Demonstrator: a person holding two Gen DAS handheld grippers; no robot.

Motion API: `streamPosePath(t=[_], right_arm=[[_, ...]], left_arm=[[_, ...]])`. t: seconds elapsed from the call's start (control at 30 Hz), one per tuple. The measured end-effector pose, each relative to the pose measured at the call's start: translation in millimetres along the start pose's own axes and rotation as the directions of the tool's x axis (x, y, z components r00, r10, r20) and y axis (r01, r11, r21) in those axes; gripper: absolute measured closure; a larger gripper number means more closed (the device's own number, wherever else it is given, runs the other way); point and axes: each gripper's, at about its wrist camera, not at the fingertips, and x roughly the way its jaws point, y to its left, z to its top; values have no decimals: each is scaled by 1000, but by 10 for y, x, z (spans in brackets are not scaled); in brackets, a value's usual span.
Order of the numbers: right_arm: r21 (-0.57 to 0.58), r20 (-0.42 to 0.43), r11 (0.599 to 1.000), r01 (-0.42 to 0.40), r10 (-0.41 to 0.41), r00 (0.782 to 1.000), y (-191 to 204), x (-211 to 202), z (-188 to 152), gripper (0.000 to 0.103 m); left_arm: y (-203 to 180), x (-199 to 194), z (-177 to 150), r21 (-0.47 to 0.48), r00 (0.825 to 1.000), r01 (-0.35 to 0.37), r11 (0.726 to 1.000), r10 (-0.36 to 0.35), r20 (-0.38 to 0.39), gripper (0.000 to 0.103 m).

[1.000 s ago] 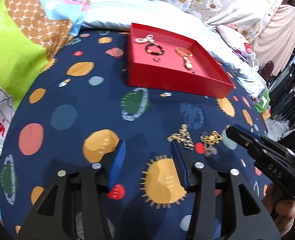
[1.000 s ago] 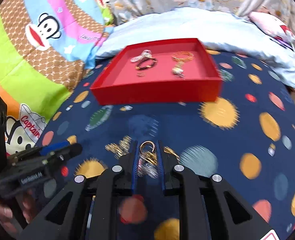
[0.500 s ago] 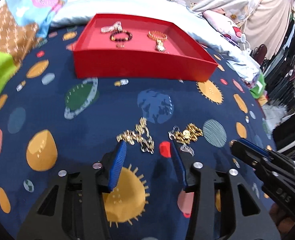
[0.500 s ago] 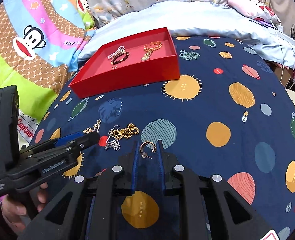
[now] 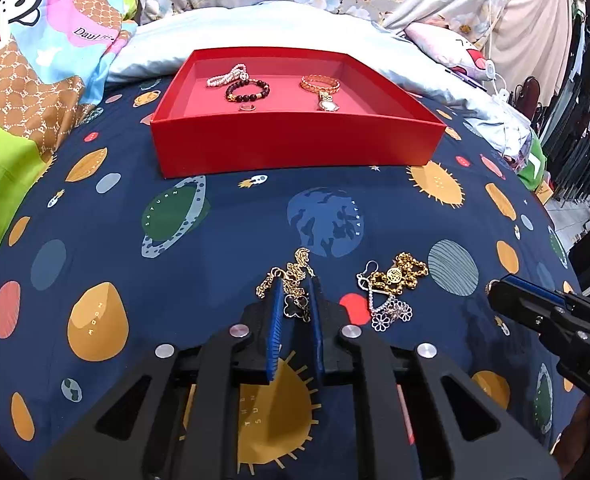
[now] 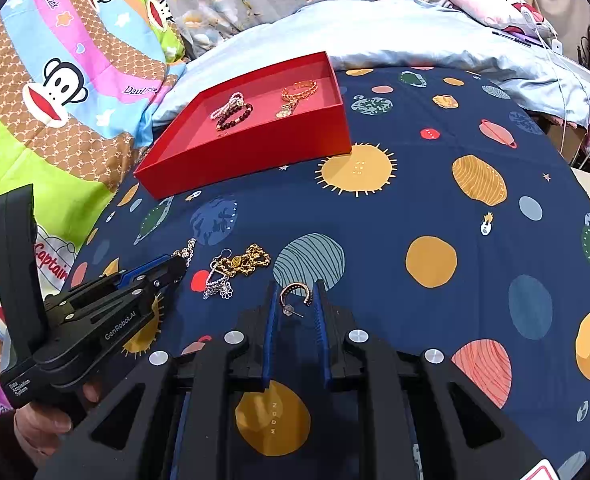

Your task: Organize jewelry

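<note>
A red tray [image 5: 295, 148] [image 6: 255, 148] lies on the planet-print bedspread and holds a pearl bracelet [image 5: 227, 77], a dark bead bracelet [image 5: 248, 92], a ring [image 5: 248, 108] and a gold watch [image 5: 322, 90]. My left gripper [image 5: 296, 300] is shut on a gold necklace with a black clover pendant [image 5: 293, 280], low on the bedspread; it also shows in the right wrist view [image 6: 175, 268]. My right gripper [image 6: 295, 300] is shut on a hoop earring [image 6: 296, 294], held above the bedspread. A gold chain [image 5: 401, 274] [image 6: 247, 262] and a silver flower earring [image 5: 389, 310] [image 6: 219, 286] lie between them.
Pillows and a monkey-print blanket [image 6: 55, 80] lie to the left and behind the tray. A pale blue pillow [image 5: 255, 36] is behind it. The bed's edge drops off at the right, with hanging clothes [image 5: 587, 100] beyond.
My left gripper moved forward over the clover necklace and shut on it. My right gripper lifted and drew back right with the hoop earring.
</note>
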Motion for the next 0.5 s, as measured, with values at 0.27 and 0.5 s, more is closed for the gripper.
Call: streamPosePath(t=[0.27,0.5], right_arm=[[-3,13,1000,-3,3,1000,32,-49,4,87],[-17,36,1000,-13,14,999,108,-186,27,87]], left_arm=[[111,-116,-24,-42,999,30,999,-31,-13,92],[192,-391,1,-71,998,58,996,-57,17,91]])
